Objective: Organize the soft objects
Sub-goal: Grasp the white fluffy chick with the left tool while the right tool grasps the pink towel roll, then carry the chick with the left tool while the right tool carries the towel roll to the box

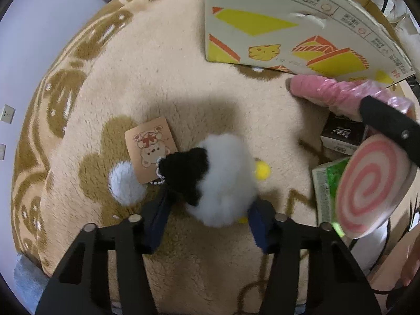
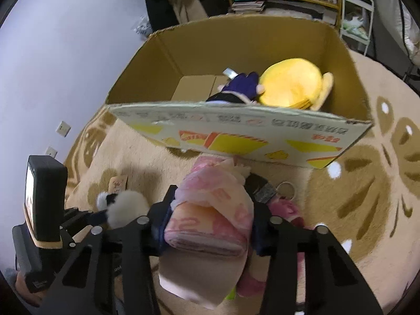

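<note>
Box holds two plush toys already; my left jaws clamp the fluffy penguin, my right jaws the pink roll, neither boxed yet.

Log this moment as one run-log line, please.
left gripper: shut on white fluffy plush | right gripper: shut on pink roll plush | cardboard box: yellow plush inside

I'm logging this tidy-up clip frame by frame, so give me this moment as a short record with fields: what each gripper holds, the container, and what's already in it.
left gripper: shut on fluffy white-and-black plush keychain, above the beige patterned rug
right gripper: shut on pink swirl-ended plush roll in plastic wrap
container: open cardboard box with yellow print, standing on the rug
already in box: yellow round plush; purple-clad doll
on rug: bear-print card tag
</note>
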